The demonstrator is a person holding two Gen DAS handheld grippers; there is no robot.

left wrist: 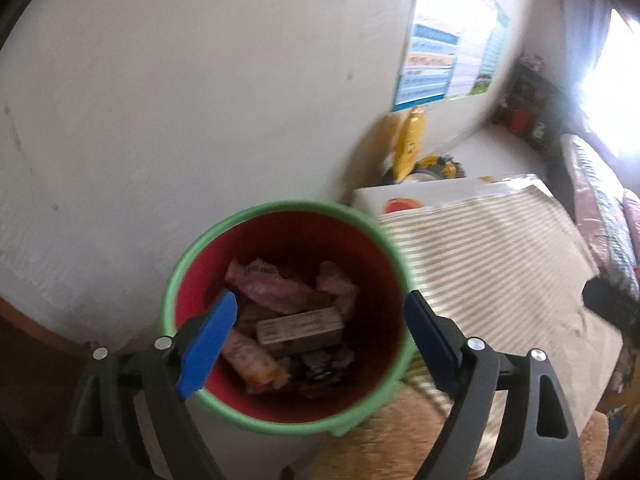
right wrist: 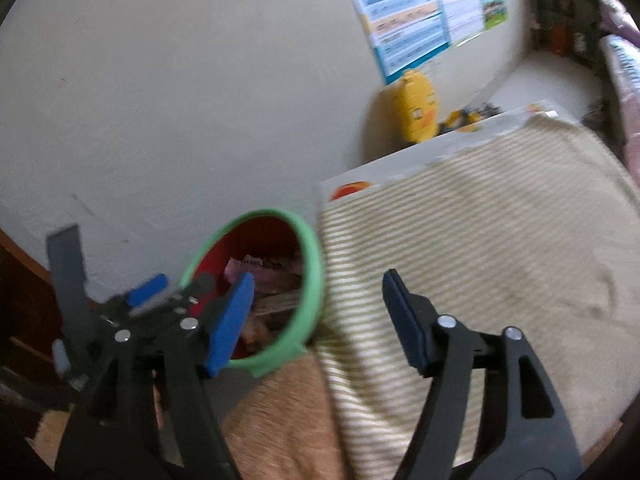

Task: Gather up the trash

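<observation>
1. Already the red plastic bin with the pale green rim (left wrist: 276, 420) holds a fair heap of rubbish — pink crinkled wrappers (left wrist: 266, 286), a small printed cardboard box (left wrist: 300, 326) and darker scraps beneath it — so much of the collecting looks done.
2. Above that bin the left gripper (left wrist: 318, 336) hangs with its blue-padded jaws spread wide and nothing between them; the trash lies loose inside the bin, below the pads.
3. Just right of the bin the right gripper (right wrist: 318, 322) is likewise spread apart and empty, pointing at the beige striped cloth (right wrist: 480, 260) that lies against the bin's rim.
4. On the cloth beside the bin I can make out no loose rubbish, though the pictures are blurred.
5. Beyond the cloth, away from the bin, stand a yellow duck-faced toy (right wrist: 416, 110) and a white printed box (left wrist: 420, 196) — neither reads as trash.
6. My judgement: the task is near its end, unless rubbish lies out of view.
</observation>
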